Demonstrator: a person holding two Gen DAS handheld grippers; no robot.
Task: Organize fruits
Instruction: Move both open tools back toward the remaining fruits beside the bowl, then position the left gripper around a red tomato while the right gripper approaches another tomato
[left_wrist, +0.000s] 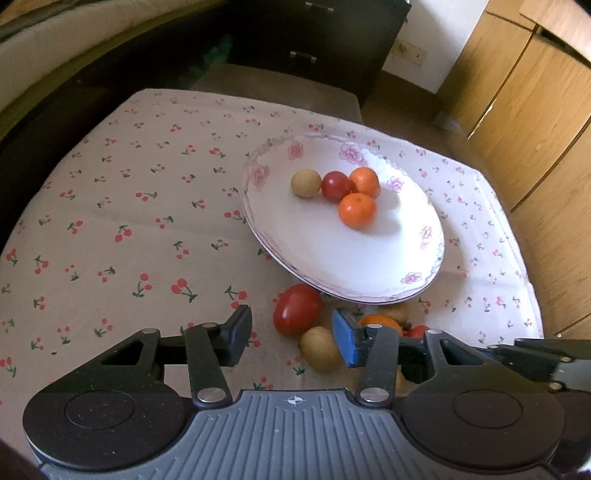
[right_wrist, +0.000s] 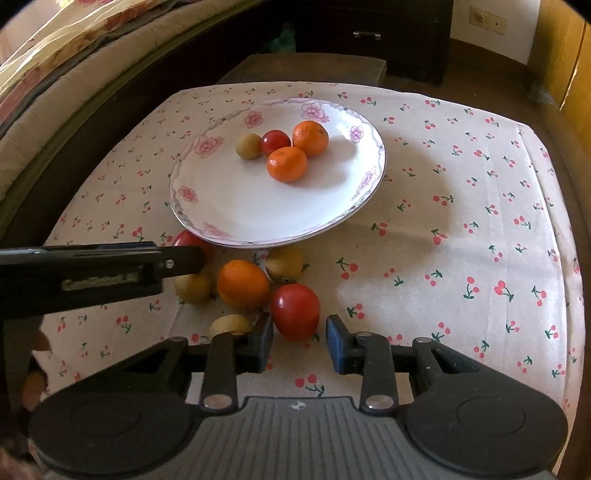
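A white floral plate holds two oranges, a red tomato and a small tan fruit. Loose fruit lies on the cloth before the plate: a red tomato, an orange, and tan fruits. My left gripper is open, with a tomato and a tan fruit just ahead between its fingers. My right gripper is open, a red tomato just ahead between its fingertips. The left gripper also shows at the left of the right wrist view.
A cherry-print cloth covers the small table. A dark drawer cabinet stands behind, a wooden wardrobe at the right, and a bed at the left.
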